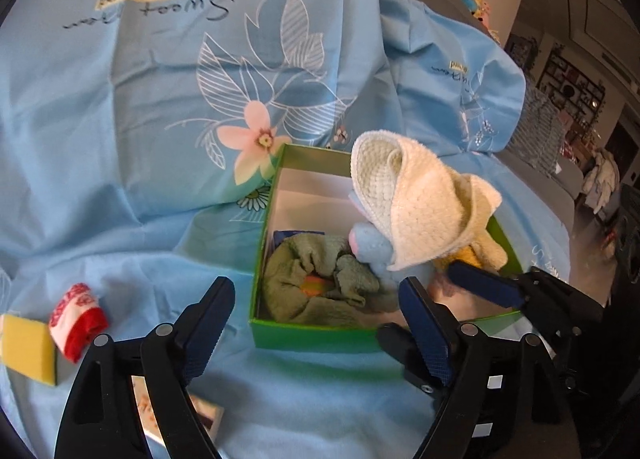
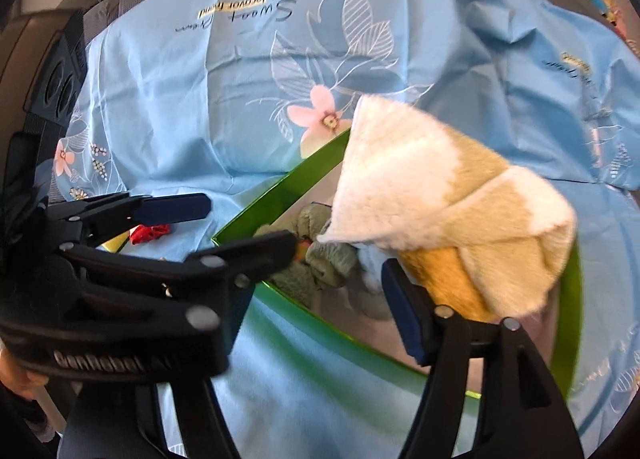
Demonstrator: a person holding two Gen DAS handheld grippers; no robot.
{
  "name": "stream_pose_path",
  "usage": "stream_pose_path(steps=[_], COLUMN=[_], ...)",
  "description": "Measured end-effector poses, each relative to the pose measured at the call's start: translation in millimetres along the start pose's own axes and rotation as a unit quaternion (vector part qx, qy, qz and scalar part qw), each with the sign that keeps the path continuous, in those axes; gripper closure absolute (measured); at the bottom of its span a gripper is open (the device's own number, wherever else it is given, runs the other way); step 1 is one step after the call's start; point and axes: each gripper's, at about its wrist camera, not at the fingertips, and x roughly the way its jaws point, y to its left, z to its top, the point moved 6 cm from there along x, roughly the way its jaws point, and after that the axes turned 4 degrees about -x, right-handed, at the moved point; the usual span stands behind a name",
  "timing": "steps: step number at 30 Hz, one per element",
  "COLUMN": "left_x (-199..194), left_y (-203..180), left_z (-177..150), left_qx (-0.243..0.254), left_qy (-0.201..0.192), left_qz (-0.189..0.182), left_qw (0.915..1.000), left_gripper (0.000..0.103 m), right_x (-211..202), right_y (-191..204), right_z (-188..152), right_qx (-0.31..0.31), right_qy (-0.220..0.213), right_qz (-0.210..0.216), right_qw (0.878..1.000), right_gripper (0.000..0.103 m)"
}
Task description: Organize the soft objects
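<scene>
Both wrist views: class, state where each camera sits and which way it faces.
Left wrist: on the left gripper, facing down at the green box; own fingers show, plus the right gripper.
Right wrist: on the right gripper, facing the cream towel; the left gripper crosses in.
Shared: box, towel, blue sheet.

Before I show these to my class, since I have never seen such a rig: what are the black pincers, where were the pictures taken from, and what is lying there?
A person holds two hand tools, each ending in a two-fingered claw with a camera looking along its fingers. One picture comes from the left claw, the other from the right claw. Both claws are open and hold nothing. On a blue floral sheet stands a green box containing a green cloth, a cream towel and a small blue plush. Outside it lie a rolled red-and-white sock and a yellow sponge.
</scene>
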Motion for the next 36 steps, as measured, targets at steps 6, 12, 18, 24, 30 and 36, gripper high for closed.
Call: stream_pose_path(steps=[6,12,18,24,30,36], left_x=[-31.0,-65.4,-90.7,-113.8,-131.8,-135.6], left_y=[1.8,13.7,25.5,35.5,42.4,51.2], left_z=[-5.7,-18.2,-37.9,-64.7,-85.3,-101.5], left_qx=[0.005,-0.014,-0.035,-0.046,-0.058,-0.062], left_qy=[-0.028,-0.057,-0.060,-0.059,-0.061,-0.054], left_qz=[0.033,0.054,0.078,0.129,0.141,0.152], left_qw=[0.9991,0.9968,0.9946,0.9888,0.9865,0.9850], left_gripper=[0.017,0.006,0.005,0.003,0.003,0.003], right_x=[-34.8,-67.8,-93.5,-108.9,-115.4,-113.1], right_y=[6.1,10.5,17.5,26.9,40.3,55.9], right_z=[-1.3,-4.3,-13.5,-28.2,-43.4,-54.7], right_qx=[-0.018,-0.033,-0.031,-0.018,-0.024,-0.030], right_qy=[-0.031,-0.061,-0.070,-0.069,-0.059,-0.046], right_qz=[-0.036,-0.075,-0.078,-0.058,-0.046,-0.031], right_qw=[0.999,0.995,0.994,0.996,0.997,0.998], right_gripper=[0.018,0.009,0.002,0.001,0.001,0.001])
